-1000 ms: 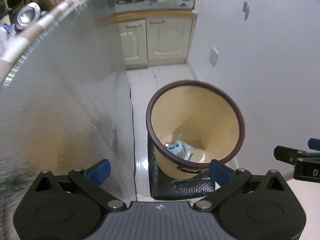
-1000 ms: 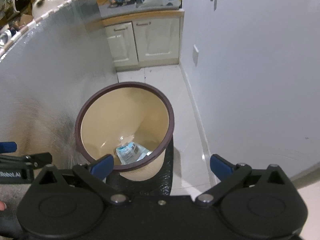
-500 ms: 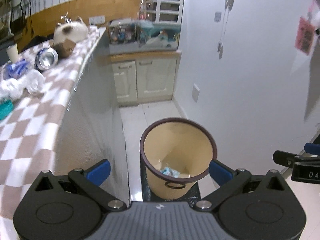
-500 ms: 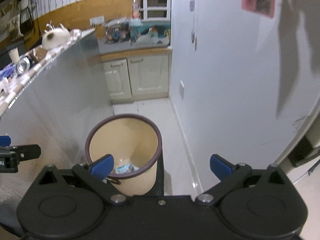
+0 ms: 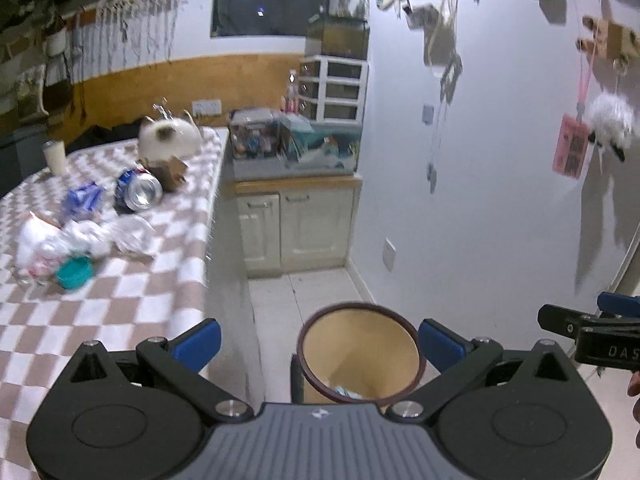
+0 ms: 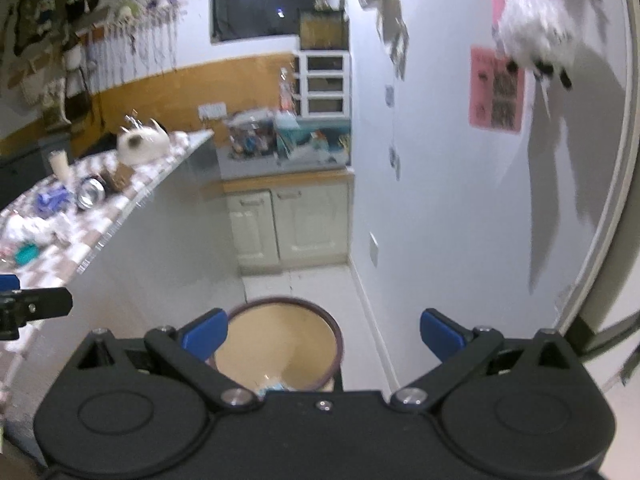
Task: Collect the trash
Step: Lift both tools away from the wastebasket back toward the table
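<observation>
Now both tools, left tool [image 5: 318, 340] and right tool [image 6: 322, 330], gape wide, holding nothing, above the bin [image 5: 360, 354] (floor, right of table [image 5: 120, 280]); the can [image 5: 138, 192] lies far left.

Upright tan bin [image 5: 360, 354] on floor; crushed can [image 5: 138, 191] on counter.

1. Left of the left-hand fingers, the checkered table [image 5: 120, 300] carries a scatter of litter.
2. Nearest those fingers: a teal lid [image 5: 74, 273] beside crumpled white wrappers [image 5: 86, 236].
3. Farther out, a crushed can [image 5: 138, 190] on its side, just right of a blue packet [image 5: 82, 198].
4. Beyond them, a brown box [image 5: 173, 170], a white teapot [image 5: 168, 139] and a pale cup [image 5: 56, 156].
5. Between the fingers, low on the white floor [image 5: 296, 296], a beige bin [image 5: 360, 354] with scraps inside.
</observation>
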{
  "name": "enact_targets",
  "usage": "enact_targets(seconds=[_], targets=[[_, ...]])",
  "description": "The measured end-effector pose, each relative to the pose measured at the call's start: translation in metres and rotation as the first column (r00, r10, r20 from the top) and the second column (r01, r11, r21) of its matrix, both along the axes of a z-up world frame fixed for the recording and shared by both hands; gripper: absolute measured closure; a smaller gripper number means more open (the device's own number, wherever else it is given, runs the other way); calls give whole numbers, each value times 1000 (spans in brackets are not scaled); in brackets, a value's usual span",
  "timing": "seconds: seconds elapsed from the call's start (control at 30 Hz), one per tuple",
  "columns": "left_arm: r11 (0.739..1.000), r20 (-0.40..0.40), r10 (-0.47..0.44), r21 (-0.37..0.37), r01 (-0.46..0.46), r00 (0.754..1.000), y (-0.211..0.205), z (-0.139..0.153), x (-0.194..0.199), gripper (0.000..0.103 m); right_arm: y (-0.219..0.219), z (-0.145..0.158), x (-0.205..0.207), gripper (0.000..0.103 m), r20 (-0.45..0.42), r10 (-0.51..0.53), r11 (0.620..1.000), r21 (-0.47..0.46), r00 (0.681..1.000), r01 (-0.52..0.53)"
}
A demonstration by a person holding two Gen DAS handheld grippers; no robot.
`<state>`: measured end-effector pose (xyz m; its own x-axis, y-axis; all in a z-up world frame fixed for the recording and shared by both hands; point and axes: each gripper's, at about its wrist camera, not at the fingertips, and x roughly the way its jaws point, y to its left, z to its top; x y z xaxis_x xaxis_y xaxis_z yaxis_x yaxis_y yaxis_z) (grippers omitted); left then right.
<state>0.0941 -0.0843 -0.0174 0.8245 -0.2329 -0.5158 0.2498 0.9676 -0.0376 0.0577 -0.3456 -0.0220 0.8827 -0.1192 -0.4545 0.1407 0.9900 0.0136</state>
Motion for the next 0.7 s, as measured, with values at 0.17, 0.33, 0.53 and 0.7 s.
enact_targets(seconds=[0.17,0.33,0.53,0.7], targets=[[1000,59,30,3,-31,998,20,16,-11,0,23,16,-5,0,68,47,999,-6,997,-47],[998,102,62,-4,-62,993,41,28,-15,0,47,28,-4,0,118,86,996,-8,989,-86],[994,146,107,-15,-106,983,72,41,-21,0,77,38,3,0,156,149,989,-16,977,-148],[990,175,144,-19,-143,974,98,48,-24,0,102,45,10,0,181,201,979,-22,963,-201]])
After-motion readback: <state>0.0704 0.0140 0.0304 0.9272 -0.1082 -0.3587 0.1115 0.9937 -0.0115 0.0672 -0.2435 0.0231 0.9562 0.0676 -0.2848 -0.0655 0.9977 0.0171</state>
